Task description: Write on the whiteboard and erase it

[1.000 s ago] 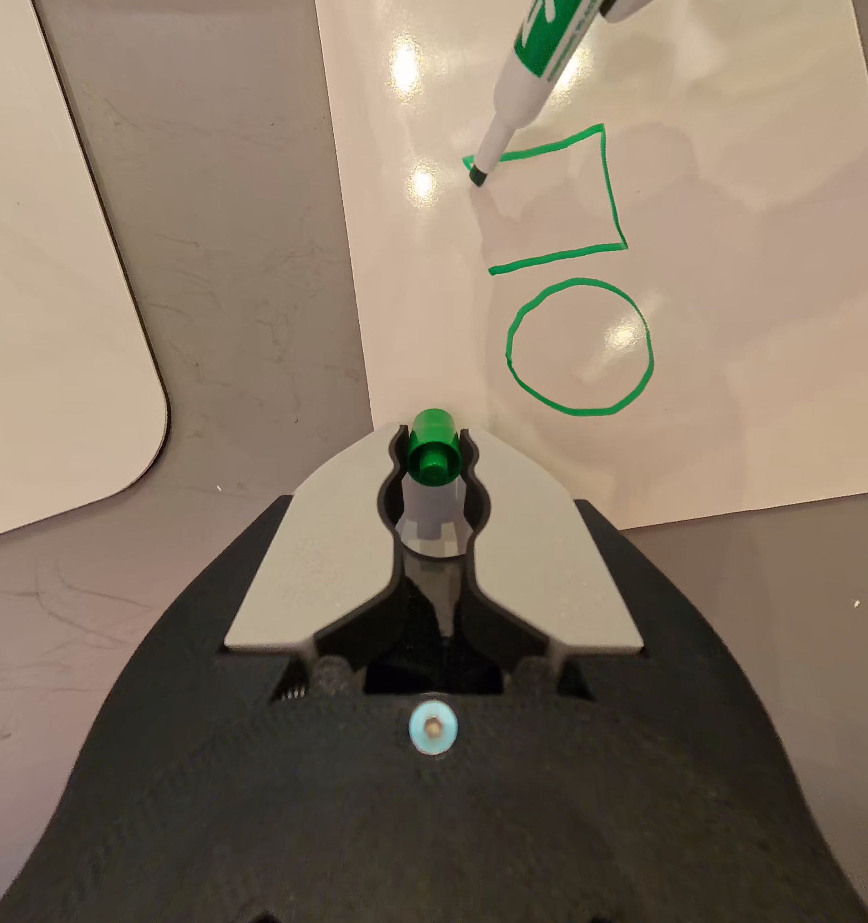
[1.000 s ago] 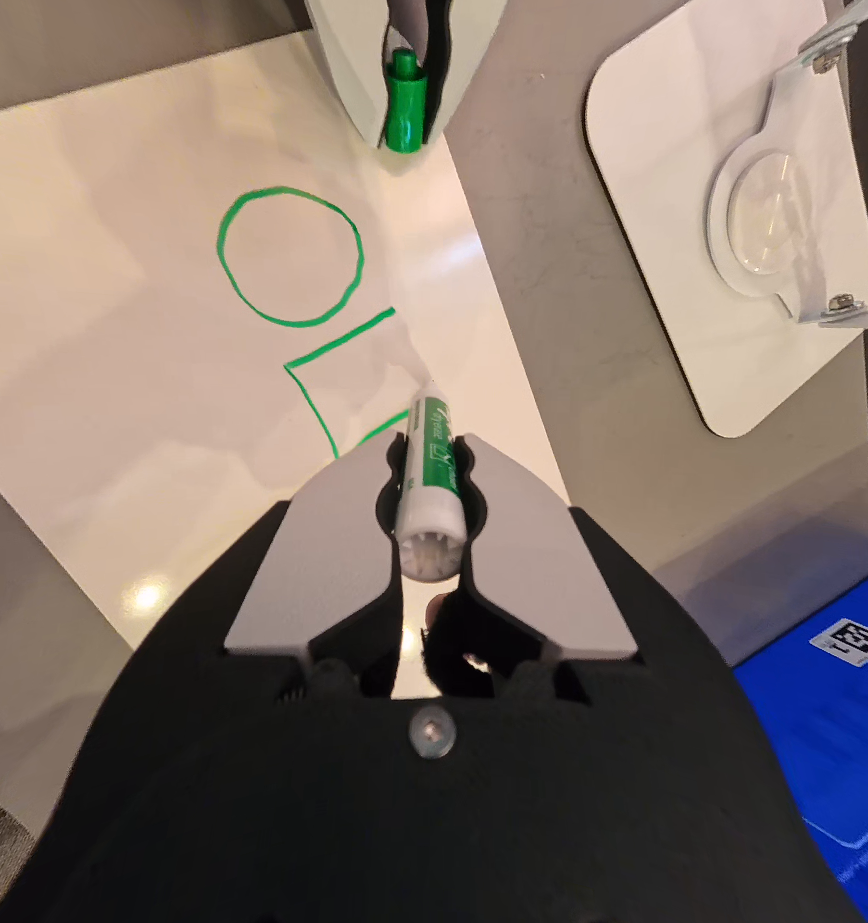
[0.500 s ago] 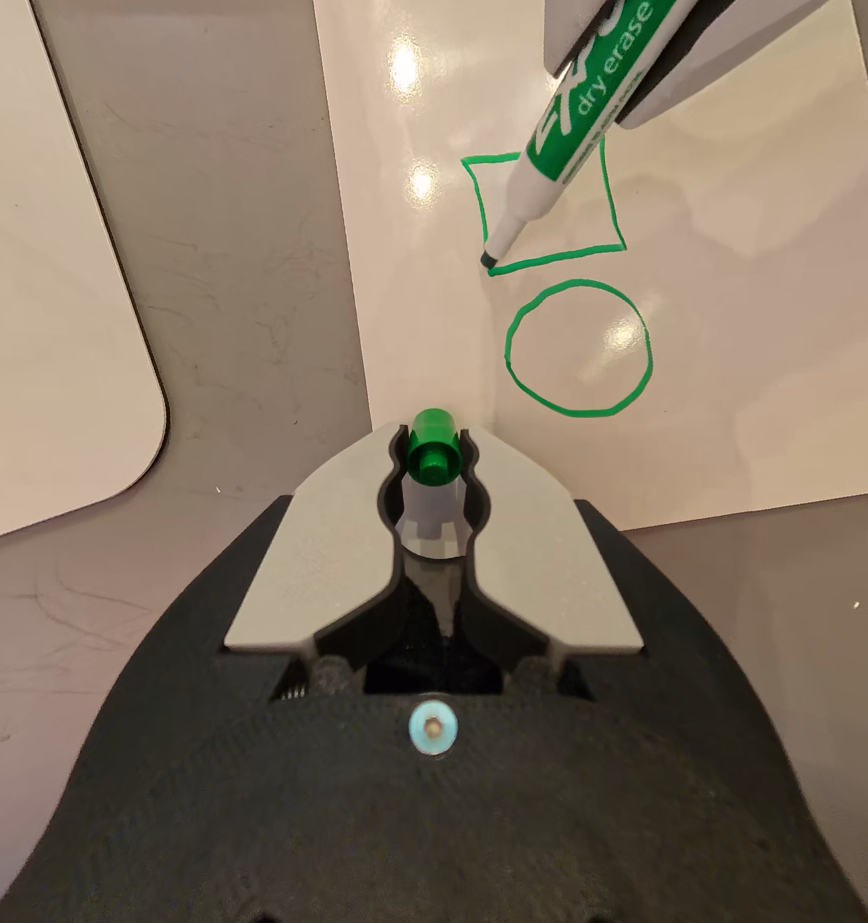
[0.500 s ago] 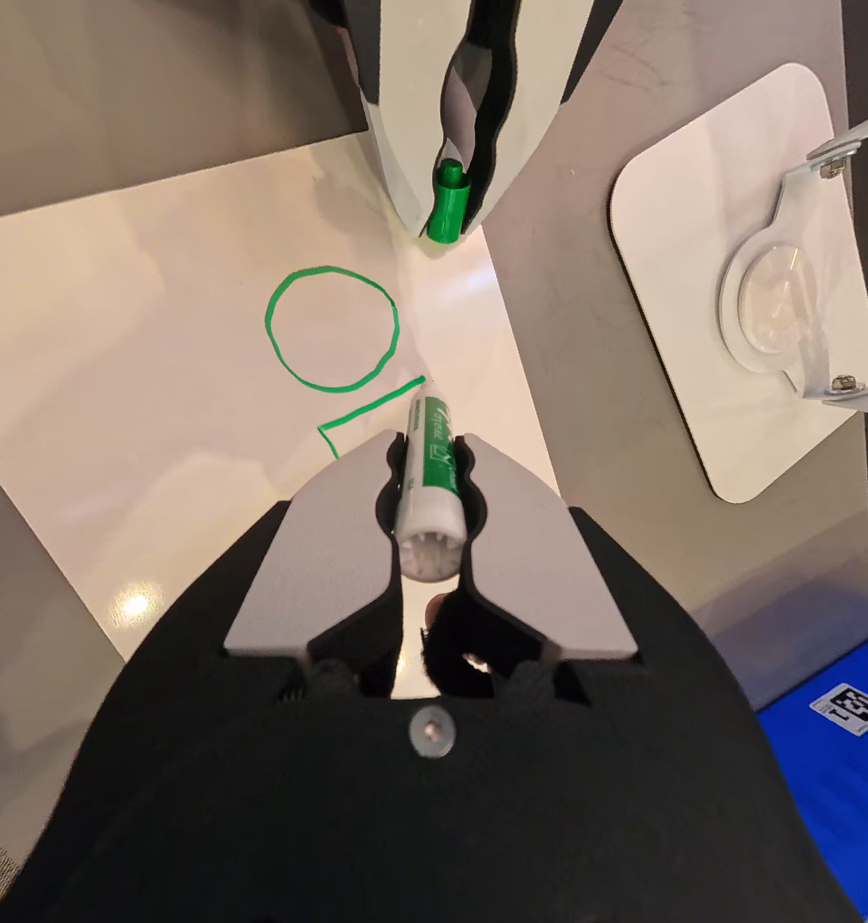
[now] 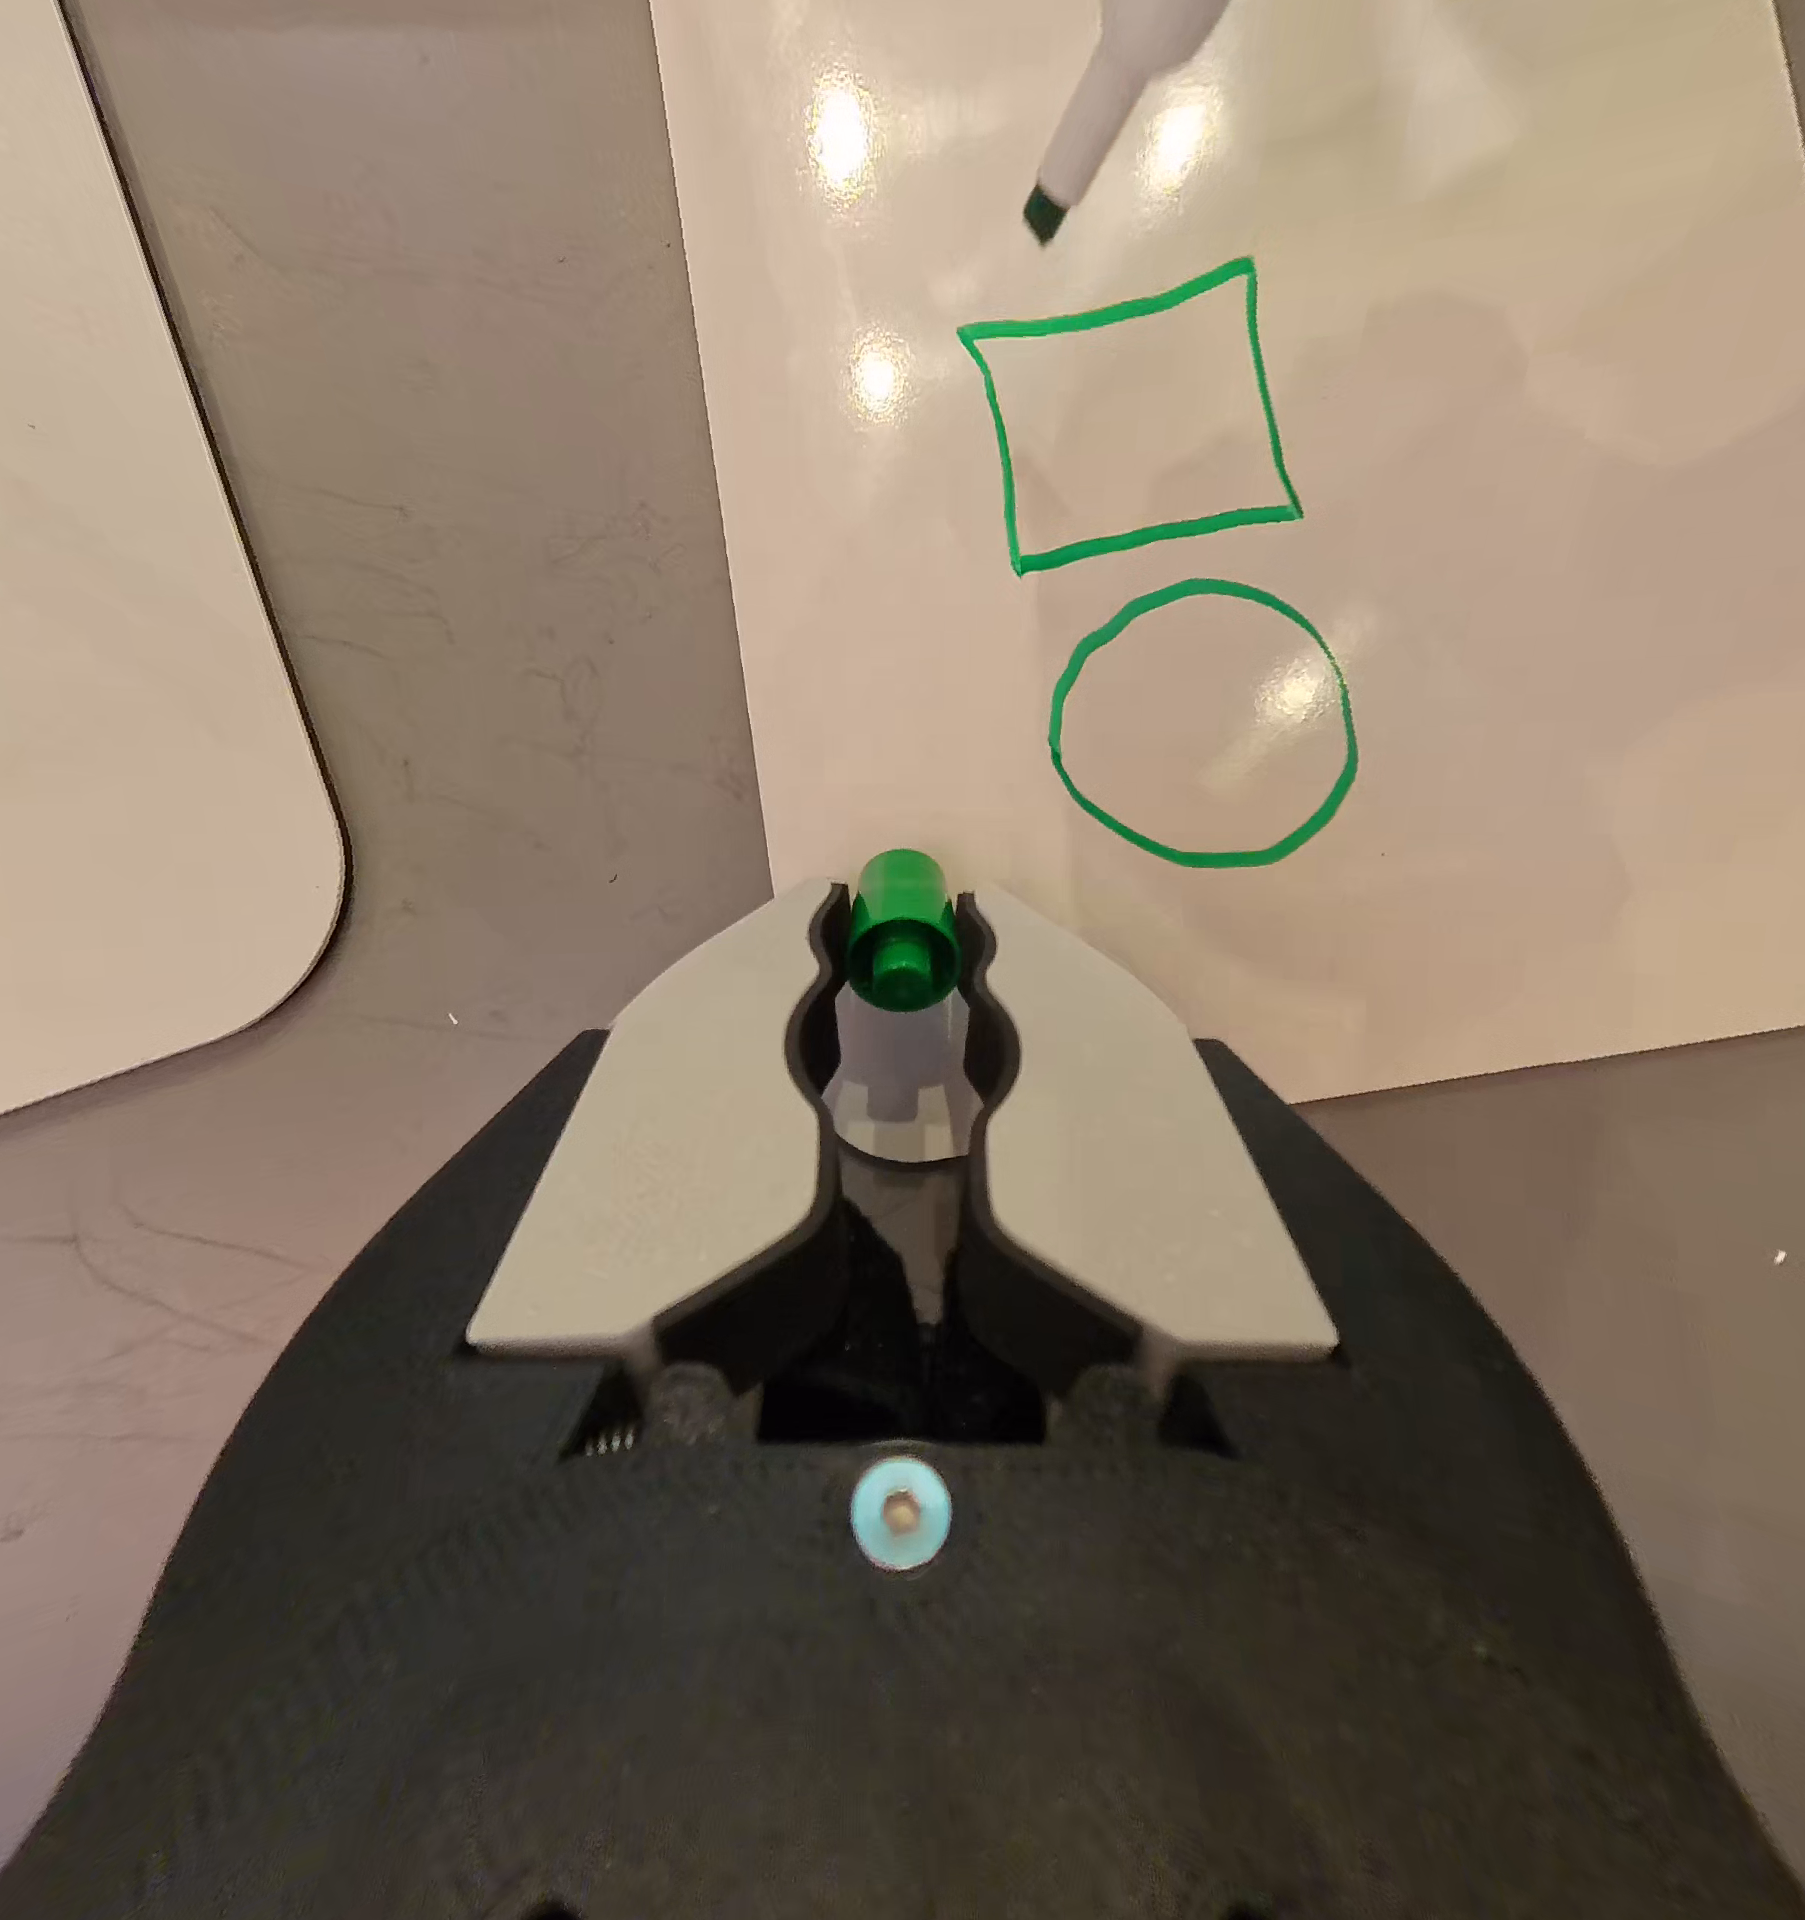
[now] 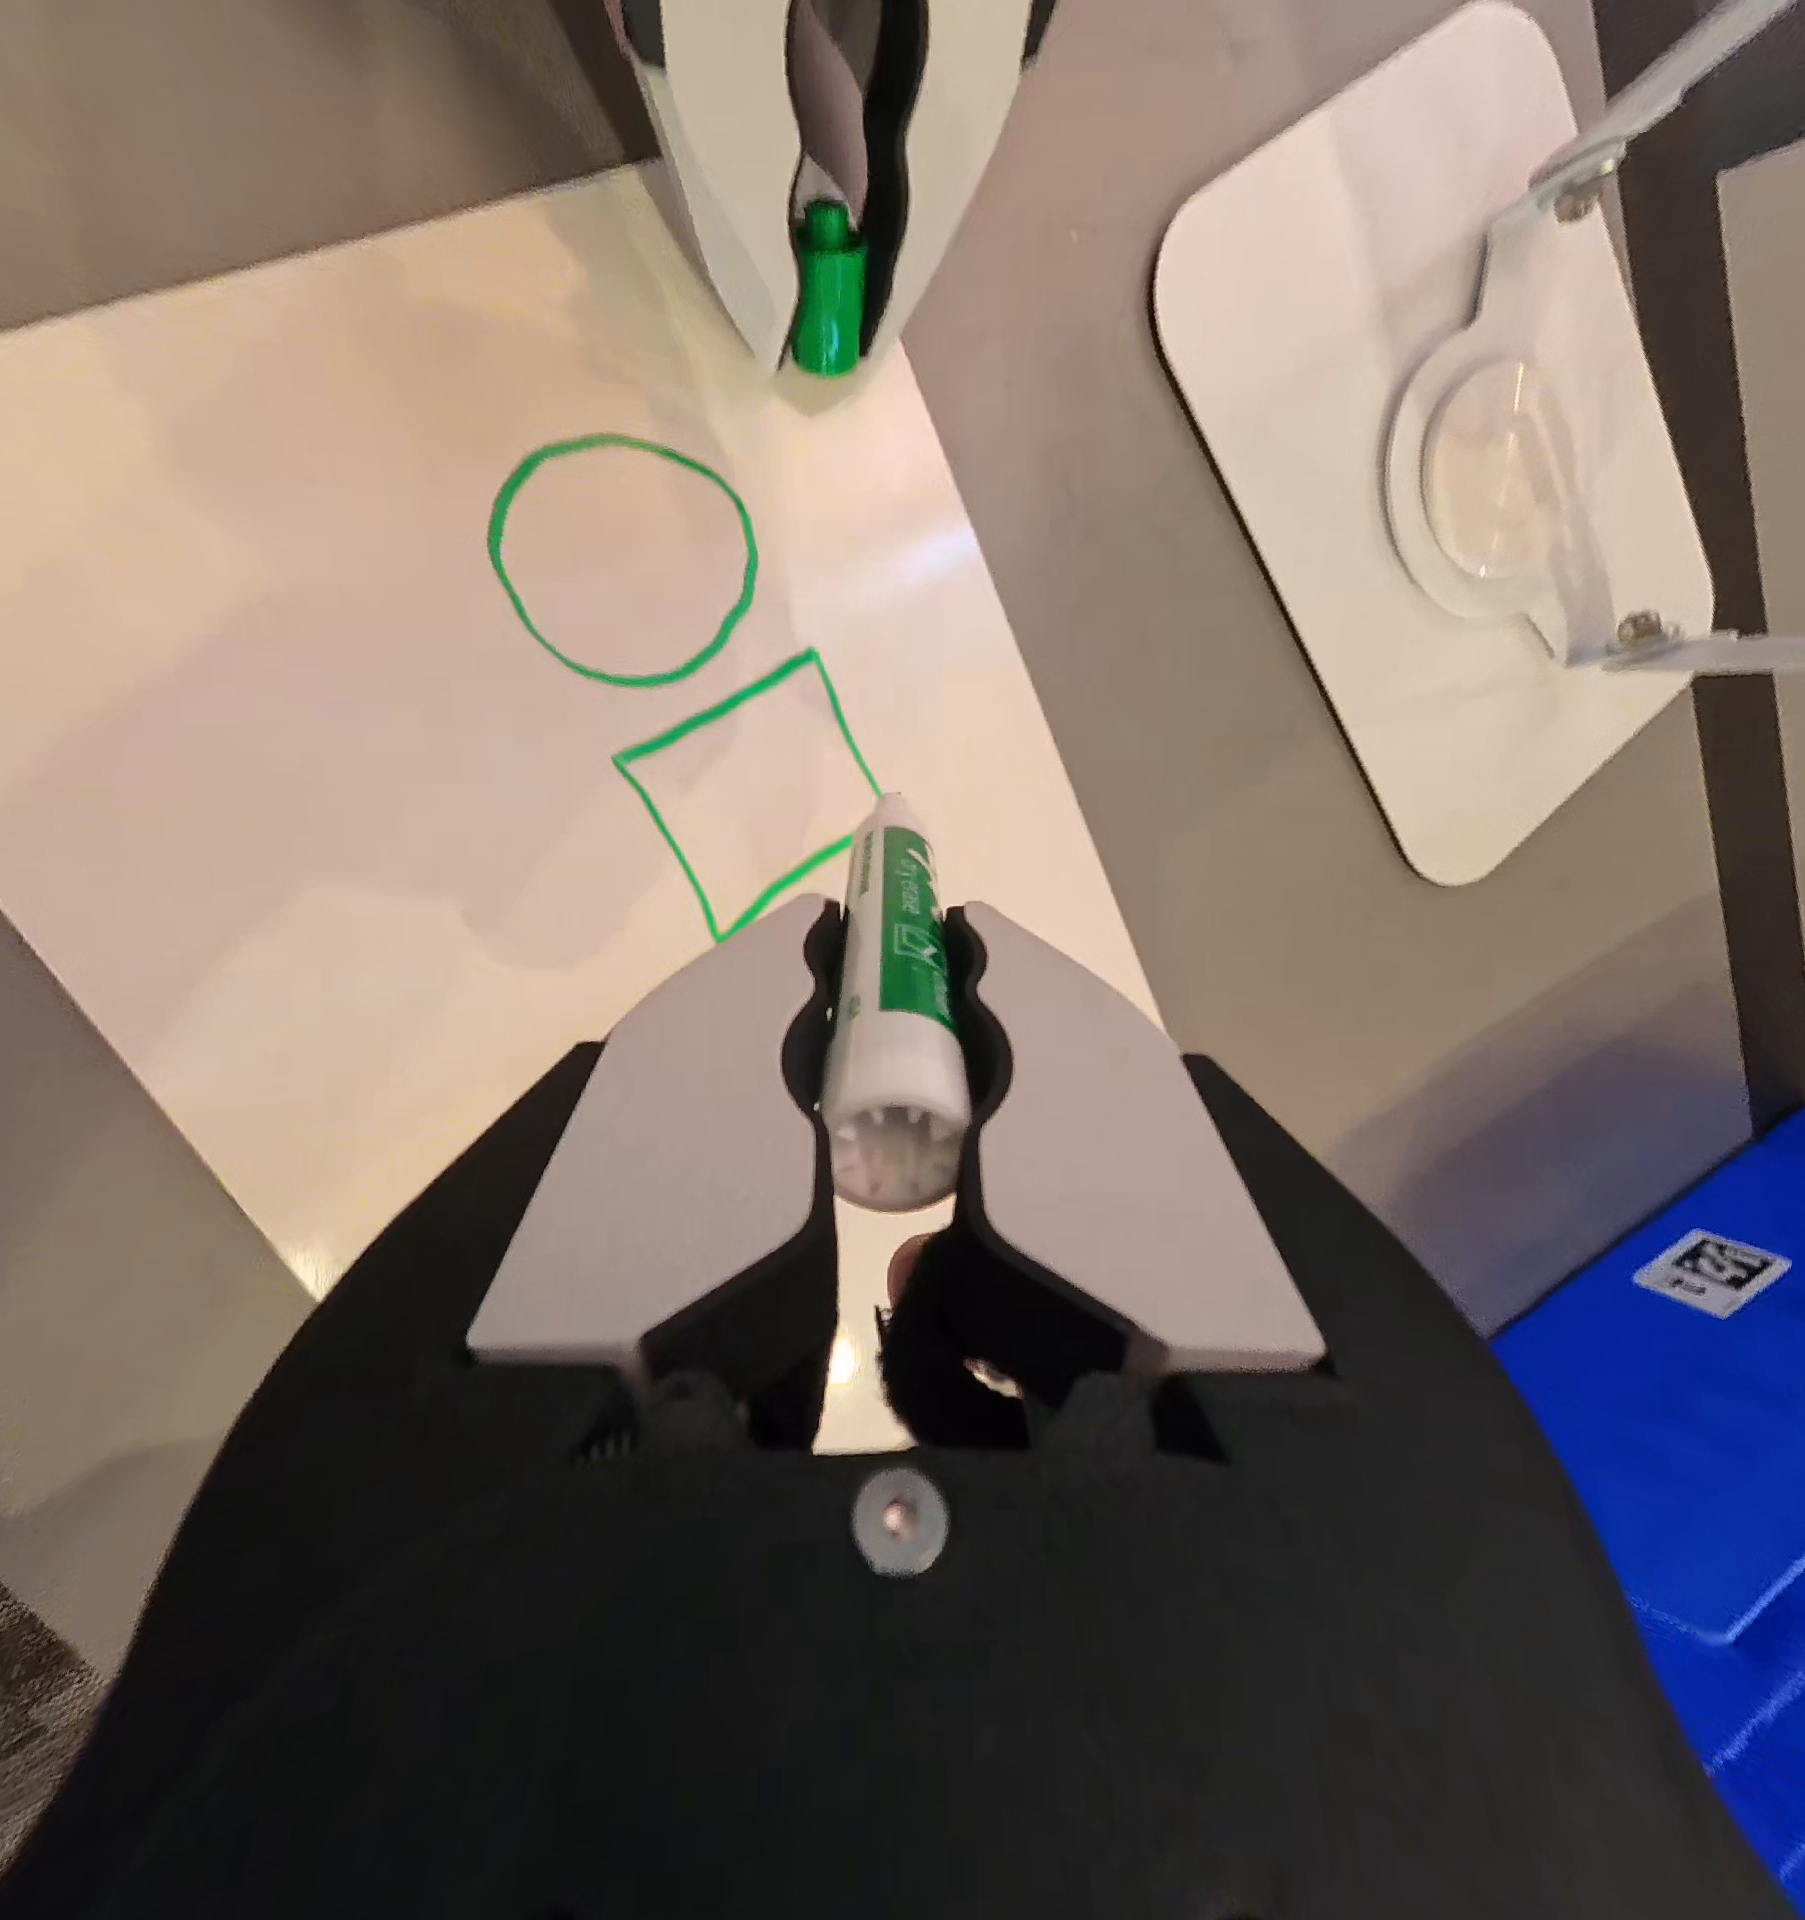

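The whiteboard (image 5: 1552, 312) lies flat on the grey table and bears a green square (image 5: 1132, 416) and a green circle (image 5: 1204, 722). My left gripper (image 5: 900, 914) is shut on the green marker cap (image 5: 900, 940) at the board's near left edge. It also shows in the right wrist view (image 6: 825, 291) with the cap (image 6: 827, 286). My right gripper (image 6: 893, 920) is shut on the white and green marker (image 6: 893, 997). The marker tip (image 5: 1043, 213) hangs just above the board beyond the square. The board, square (image 6: 747, 790) and circle (image 6: 623, 561) show there too.
A white rounded board (image 5: 98, 623) lies left of the whiteboard; in the right wrist view it (image 6: 1293, 364) carries a clear lens-like holder (image 6: 1500, 488). A blue box (image 6: 1708, 1403) sits at the lower right. Grey tabletop (image 5: 462, 468) surrounds the boards.
The marker drew the square's last side and closed it. It then lifted off and pulled back beyond the square. My left gripper has stayed still with the cap.
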